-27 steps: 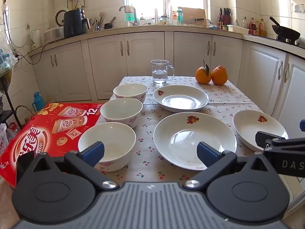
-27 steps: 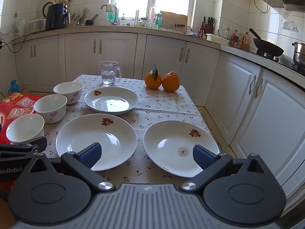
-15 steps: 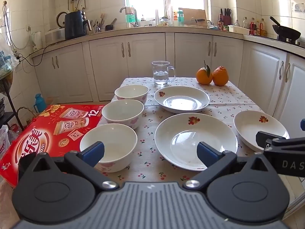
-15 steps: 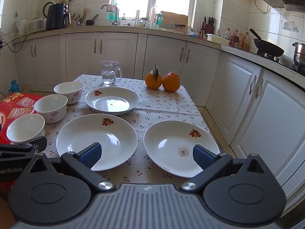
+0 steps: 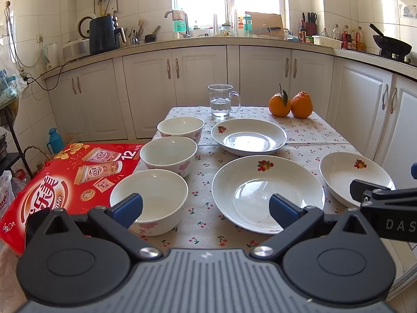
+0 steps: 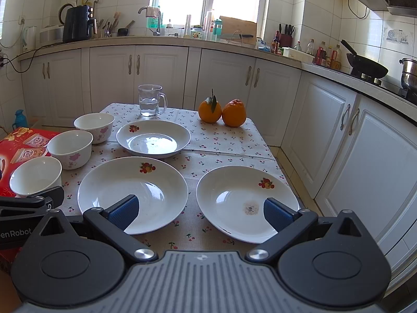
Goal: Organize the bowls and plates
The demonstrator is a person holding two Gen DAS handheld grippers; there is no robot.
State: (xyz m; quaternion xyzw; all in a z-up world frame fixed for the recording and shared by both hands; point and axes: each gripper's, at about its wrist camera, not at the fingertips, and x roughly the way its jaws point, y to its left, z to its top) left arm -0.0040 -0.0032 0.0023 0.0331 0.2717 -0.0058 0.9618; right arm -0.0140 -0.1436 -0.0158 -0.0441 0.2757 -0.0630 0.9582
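The table [image 5: 299, 135], covered in a cherry-print cloth, carries all the dishes. To its left, lower down, lies a red box [image 5: 52, 182] printed with cups.

Three white plates with a fruit mark sit on the cloth. The near plate [image 5: 265, 190] is at the middle of the front edge, the right plate [image 6: 247, 200] just beside it toward the right corner, and the far plate [image 5: 247, 135] behind them, close to but apart from the near one. None is stacked on another.

Three white bowls with pink flowers stand in a line down the left edge: the front bowl [image 5: 151, 198], the middle bowl [image 5: 169, 156] and the back bowl [image 5: 181, 129], each just beside the next, all upright.

At the far end stand a glass mug [image 5: 221, 100] part full of water and two oranges [image 5: 290, 104] touching each other.

The left tongs [image 5: 206, 206] hang above the front edge with the blue pads spread wide, one over the front bowl and one over the near plate, gripping nothing. The right tongs [image 6: 200, 212] are spread as wide, one pad over the near plate and one over the right plate, also empty. Whether any pad touches a dish cannot be told.
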